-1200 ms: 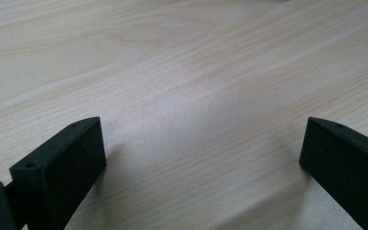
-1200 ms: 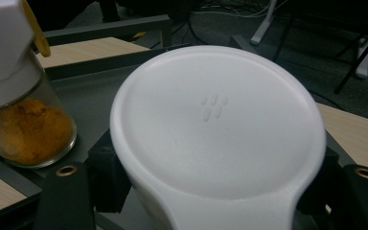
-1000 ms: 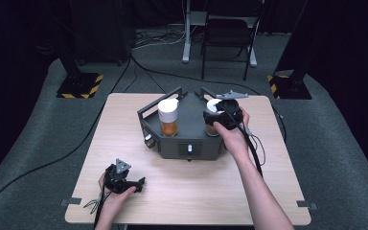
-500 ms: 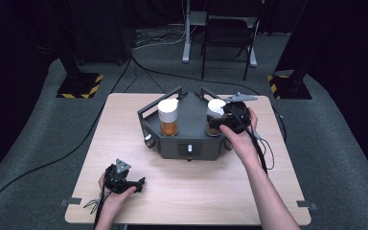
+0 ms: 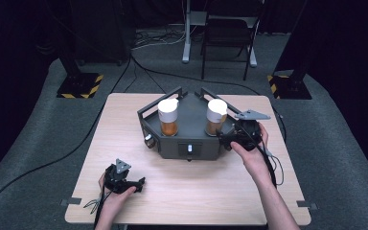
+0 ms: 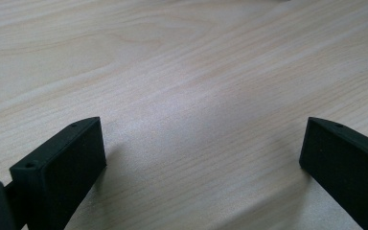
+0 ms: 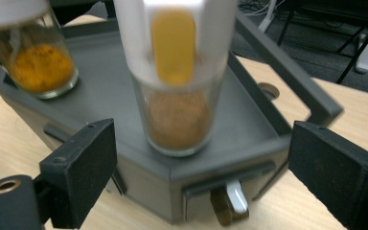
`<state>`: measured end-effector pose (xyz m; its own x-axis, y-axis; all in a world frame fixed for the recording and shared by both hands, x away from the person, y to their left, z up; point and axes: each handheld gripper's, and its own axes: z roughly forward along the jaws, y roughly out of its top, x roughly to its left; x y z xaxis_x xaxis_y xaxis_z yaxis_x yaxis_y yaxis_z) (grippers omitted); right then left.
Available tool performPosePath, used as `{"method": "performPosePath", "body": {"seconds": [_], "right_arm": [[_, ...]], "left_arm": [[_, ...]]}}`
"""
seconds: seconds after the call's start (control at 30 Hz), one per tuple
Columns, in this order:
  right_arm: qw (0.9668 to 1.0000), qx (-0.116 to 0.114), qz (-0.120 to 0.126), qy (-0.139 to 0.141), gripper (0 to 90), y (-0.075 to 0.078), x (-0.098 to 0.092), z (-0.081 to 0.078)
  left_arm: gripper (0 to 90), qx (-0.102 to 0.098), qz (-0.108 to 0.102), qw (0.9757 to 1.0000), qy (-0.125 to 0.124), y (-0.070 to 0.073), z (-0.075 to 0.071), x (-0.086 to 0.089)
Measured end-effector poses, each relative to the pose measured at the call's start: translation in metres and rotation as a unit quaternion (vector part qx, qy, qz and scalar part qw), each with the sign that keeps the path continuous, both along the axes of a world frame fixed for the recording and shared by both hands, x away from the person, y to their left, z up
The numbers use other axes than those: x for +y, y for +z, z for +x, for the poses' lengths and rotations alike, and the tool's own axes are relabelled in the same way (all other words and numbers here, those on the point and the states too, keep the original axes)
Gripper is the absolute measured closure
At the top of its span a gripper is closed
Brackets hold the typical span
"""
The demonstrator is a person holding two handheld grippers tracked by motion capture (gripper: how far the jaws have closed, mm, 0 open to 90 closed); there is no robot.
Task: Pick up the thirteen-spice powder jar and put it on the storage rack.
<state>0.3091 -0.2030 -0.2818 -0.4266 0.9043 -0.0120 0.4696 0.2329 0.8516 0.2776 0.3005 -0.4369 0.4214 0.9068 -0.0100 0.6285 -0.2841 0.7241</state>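
Dark curtains and grey carpet surround a light wooden table (image 5: 124, 124), with a chair (image 5: 227, 33) standing beyond its far edge. At the middle of the table sits a grey angular stand (image 5: 187, 139) with raised rails, carrying two glass jars with white lids: the left jar (image 5: 168, 117) holds bright orange powder, the right jar (image 5: 216, 116) a browner powder. A small toggle (image 7: 232, 199) sticks out of the stand's side just below the right jar. The right tongs (image 5: 227, 140) are held at the stand's right corner, just beside that jar, jaws spread wide and gripping nothing. The left tongs (image 5: 141, 182) lie low over bare wood near the table's front left, well apart from the stand, jaws likewise wide open and empty.
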Motion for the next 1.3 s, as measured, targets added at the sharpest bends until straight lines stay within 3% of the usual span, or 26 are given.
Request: {"method": "performPosePath", "body": {"seconds": [0.57, 1.3], "right_arm": [[0.9994, 0.018, 0.003, -0.031, 8.9, -0.074, -0.033, -0.034], [0.9952, 0.062, 0.01, -0.075, 9.1, -0.134, -0.067, -0.054]], "left_arm": [[1.8, 0.0, 0.0, 1.0, 0.0, 0.0, 0.0, 0.0], [1.5, 0.001, 0.001, 1.0, 0.0, 0.0, 0.001, -0.001]]}}
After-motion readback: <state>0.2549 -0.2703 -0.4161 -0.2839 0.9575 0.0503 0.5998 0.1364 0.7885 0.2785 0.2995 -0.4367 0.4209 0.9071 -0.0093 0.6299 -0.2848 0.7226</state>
